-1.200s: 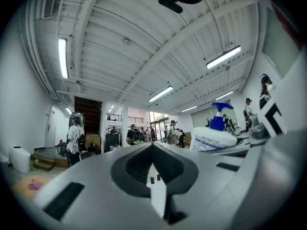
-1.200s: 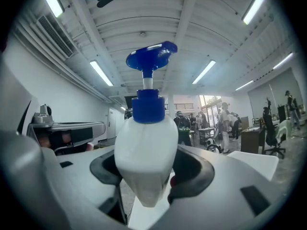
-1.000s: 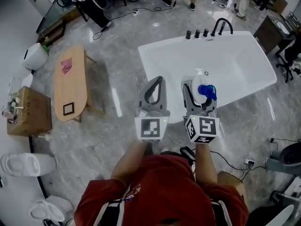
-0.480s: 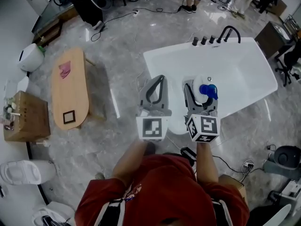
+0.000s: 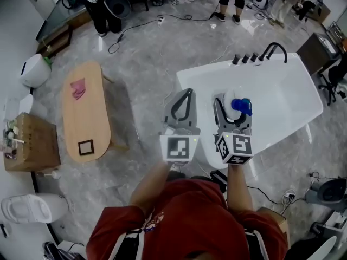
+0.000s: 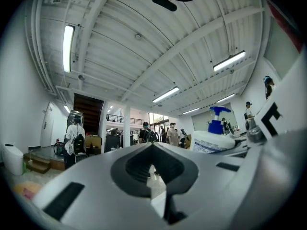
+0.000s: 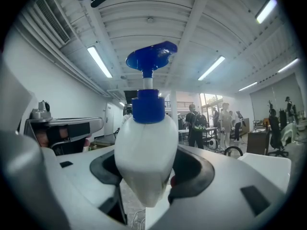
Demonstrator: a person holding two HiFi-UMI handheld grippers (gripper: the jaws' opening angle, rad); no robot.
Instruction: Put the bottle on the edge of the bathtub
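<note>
the left tool [image 6: 152, 147] was closed on nothing, its jaws meeting at the tips. the right tool [image 7: 146, 176] was clamped round the belly of the white pump bottle [image 7: 146, 147], carried in the air with the pump end pointing away from the hand. beyond it lay the bathtub [image 5: 214, 69]. the bottle looked like smooth, slightly yielding plastic, probably slippery. a hold on the body seemed sound, not on the blue pump.

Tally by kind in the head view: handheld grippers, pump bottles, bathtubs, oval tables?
Handheld grippers: 2 (left gripper, right gripper)
White plastic pump bottle with blue pump head: 1
White bathtub: 1
Oval wooden table: 1
Total: 5
</note>
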